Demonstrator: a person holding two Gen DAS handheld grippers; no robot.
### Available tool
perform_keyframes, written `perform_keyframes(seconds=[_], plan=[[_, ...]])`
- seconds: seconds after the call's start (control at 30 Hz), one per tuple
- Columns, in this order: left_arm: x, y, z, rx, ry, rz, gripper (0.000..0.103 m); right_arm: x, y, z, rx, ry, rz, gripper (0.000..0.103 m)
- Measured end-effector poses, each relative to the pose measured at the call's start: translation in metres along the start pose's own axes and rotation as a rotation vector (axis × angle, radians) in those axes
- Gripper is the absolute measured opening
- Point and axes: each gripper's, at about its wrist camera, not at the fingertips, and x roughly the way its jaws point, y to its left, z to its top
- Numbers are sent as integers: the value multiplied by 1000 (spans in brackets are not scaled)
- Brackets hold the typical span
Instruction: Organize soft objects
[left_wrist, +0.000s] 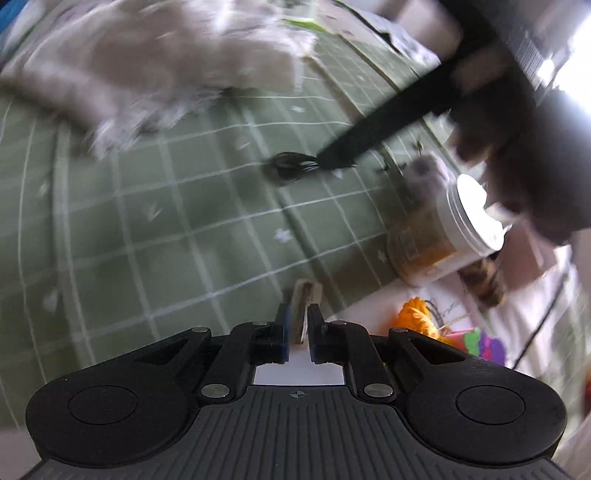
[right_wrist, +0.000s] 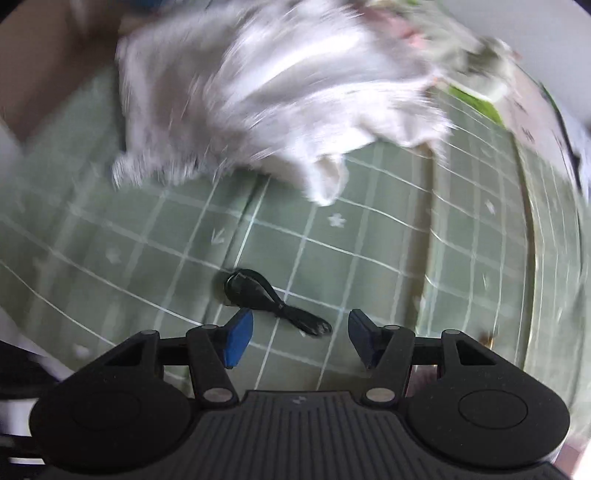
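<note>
while both views blur, cord: on the green cloth, just ahead of right gripper, long axis left-right.
right gripper: released, nearer.
left gripper: clenched on a thin pale piece.
fluffy cloth: farther back.

Black ribbed gripper bodies, silver screws, blue-padded fingers on both

We see a green checked cloth spread flat, printed with small white motifs. A jar with a white lid lies tipped at its right edge. Near right, beyond the cloth, sit an orange item and pink-and-purple pieces, too blurred to identify.
</note>
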Motion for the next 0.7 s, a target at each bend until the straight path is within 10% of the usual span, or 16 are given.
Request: perform_keyframes(seconds=[0.23, 0.33, 0.7], plan=[[-13, 19, -21, -12, -12, -60, 12, 55, 45, 8, -222, 88, -214, 37], [-15, 14, -24, 36, -47, -21, 15, 47, 38, 9, -135, 76, -140, 13], [39, -34, -7, 301, -71, 147, 25, -74, 26, -90, 37, -147, 214, 13]])
